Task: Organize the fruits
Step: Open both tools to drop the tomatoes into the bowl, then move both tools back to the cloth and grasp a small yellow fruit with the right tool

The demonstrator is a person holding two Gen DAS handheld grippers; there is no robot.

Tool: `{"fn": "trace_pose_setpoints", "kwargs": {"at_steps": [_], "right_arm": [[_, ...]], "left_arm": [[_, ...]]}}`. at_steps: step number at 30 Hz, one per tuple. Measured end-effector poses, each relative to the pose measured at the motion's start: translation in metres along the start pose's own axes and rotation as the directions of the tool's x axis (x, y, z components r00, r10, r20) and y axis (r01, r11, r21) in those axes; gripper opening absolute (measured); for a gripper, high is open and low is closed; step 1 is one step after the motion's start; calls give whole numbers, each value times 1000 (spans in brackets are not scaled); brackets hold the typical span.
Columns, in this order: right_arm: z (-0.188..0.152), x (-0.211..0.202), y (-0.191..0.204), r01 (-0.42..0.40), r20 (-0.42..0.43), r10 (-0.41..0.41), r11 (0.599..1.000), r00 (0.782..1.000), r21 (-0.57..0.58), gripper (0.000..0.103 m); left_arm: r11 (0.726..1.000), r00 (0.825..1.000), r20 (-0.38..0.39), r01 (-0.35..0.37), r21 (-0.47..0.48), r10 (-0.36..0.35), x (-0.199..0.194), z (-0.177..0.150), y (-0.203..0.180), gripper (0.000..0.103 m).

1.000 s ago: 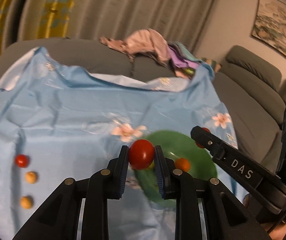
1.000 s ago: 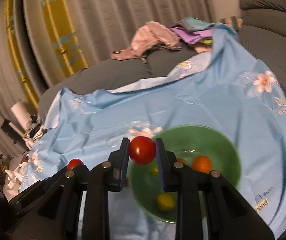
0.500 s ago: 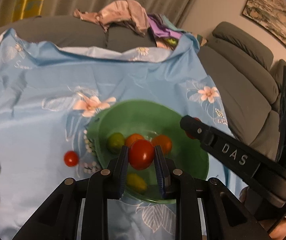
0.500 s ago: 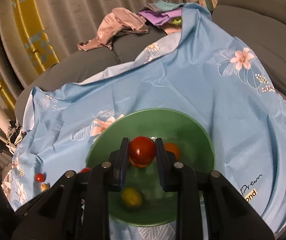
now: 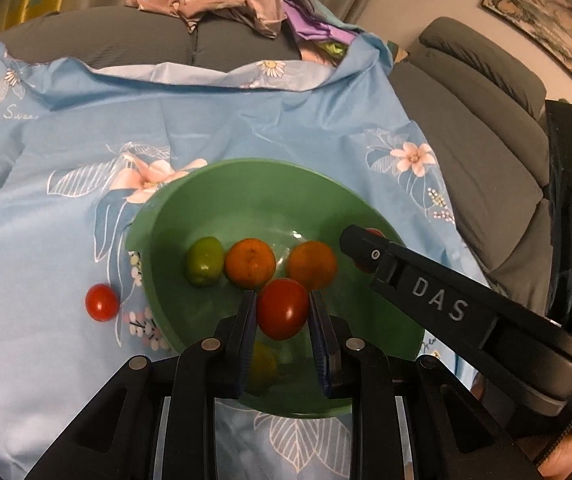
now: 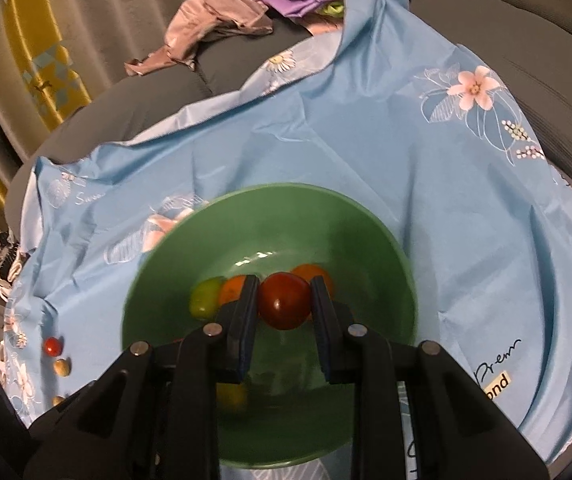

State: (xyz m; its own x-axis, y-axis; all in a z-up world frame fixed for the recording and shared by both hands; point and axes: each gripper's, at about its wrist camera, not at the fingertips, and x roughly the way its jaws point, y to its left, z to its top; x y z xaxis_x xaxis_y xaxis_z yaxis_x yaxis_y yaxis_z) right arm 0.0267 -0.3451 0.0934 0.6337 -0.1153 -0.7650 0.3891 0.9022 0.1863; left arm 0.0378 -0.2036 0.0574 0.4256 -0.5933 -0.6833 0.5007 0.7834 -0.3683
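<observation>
On blue cloth [image 5: 246, 120], green bowl [image 5: 254, 184] w/ round glossy fruits.

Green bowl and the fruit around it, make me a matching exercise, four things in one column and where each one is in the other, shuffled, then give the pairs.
Things:
1. green fruit
2. two orange fruits
3. loose red tomato
4. red tomato in the left gripper

Places:
A. on the blue cloth, outside the green bowl
B. clamped between the jaws, above the bowl
C. side by side on the bowl's floor
D. in the bowl, at the left end of the row

Pairs: 1-D, 2-C, 3-A, 4-B
</observation>
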Motion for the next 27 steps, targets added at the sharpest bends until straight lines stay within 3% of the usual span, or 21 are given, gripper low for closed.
{"fn": "trace_pose_setpoints", "kwargs": {"at_steps": [11,13,14,19,22,27], "right_arm": [[1,11,-6,40,-44,-40,999,998,-4,30],[2,9,-6,32,-38,-32,999,999,-3,54],[2,7,-5,20,-29,-20,1000,999,-5,57],[6,-8,6,-82,21,82,997,996,-17,58],[5,-13,21,-143,30,144,989,989,-45,59],[2,-20,60,-272,16,275,956,961,-113,60]], "left_arm": [[1000,1000,11,-9,12,9,2,0,-1,27],[1000,1000,10,-12,4,12,-2,2,0,41],[1000,1000,11,-7,4,7,-8,3,1,42],[997,996,71,-59,-42,62,-53,8,19,45],[983,977,127,-160,-91,171,-91,8,40,45],[913,909,151,-356,-200,388,-152,-9,81,45]]}}
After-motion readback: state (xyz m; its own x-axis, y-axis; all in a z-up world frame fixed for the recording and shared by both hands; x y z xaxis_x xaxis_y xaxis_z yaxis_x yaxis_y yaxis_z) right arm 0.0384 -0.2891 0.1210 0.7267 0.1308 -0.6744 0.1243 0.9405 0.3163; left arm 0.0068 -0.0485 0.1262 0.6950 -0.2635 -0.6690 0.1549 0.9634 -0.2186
